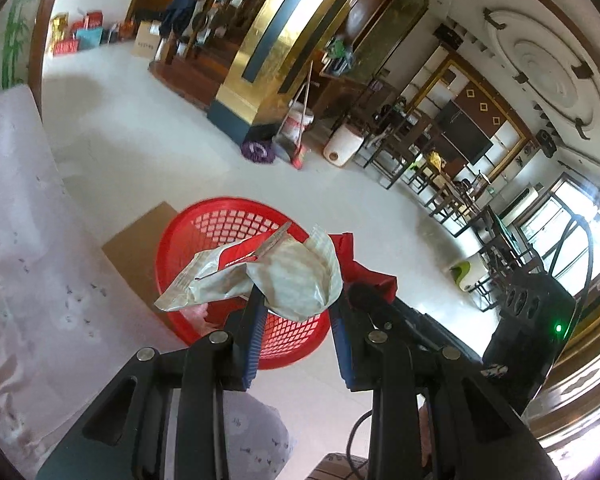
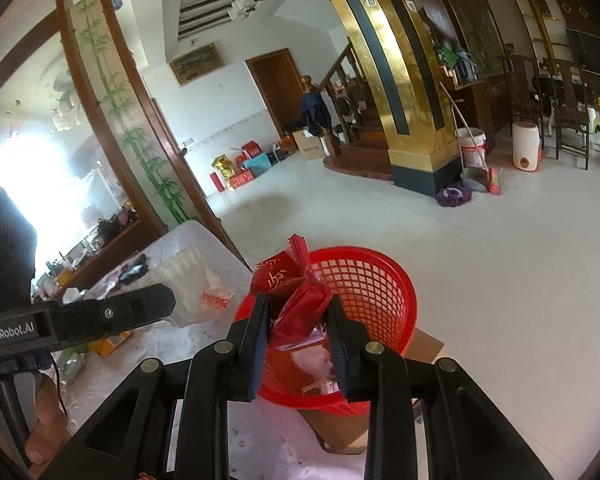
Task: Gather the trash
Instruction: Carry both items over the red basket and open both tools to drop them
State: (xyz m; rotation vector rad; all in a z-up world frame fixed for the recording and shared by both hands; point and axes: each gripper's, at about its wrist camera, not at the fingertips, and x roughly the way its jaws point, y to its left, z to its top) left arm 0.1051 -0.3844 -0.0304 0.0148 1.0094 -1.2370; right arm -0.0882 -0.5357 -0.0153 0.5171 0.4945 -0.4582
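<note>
While above red basket (image 1: 236, 216), left hand-held gripper (image 1: 296, 300) clamps silver wrapper (image 1: 292, 276), right hand-held gripper (image 2: 298, 320) clamps red wrapper (image 2: 296, 300)

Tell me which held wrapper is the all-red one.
The crumpled red plastic wrapper in the right gripper. The left gripper holds a mostly white crinkled wrapper, red only at one strip.

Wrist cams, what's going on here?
Trash pickup by hand-held claws. The left claw grips a crumpled pale wrapper; the right claw grips a red wrapper. Both hang over the red basket, which sits on a cardboard box and already has some trash inside. Neither wrapper is dropped yet.
</note>
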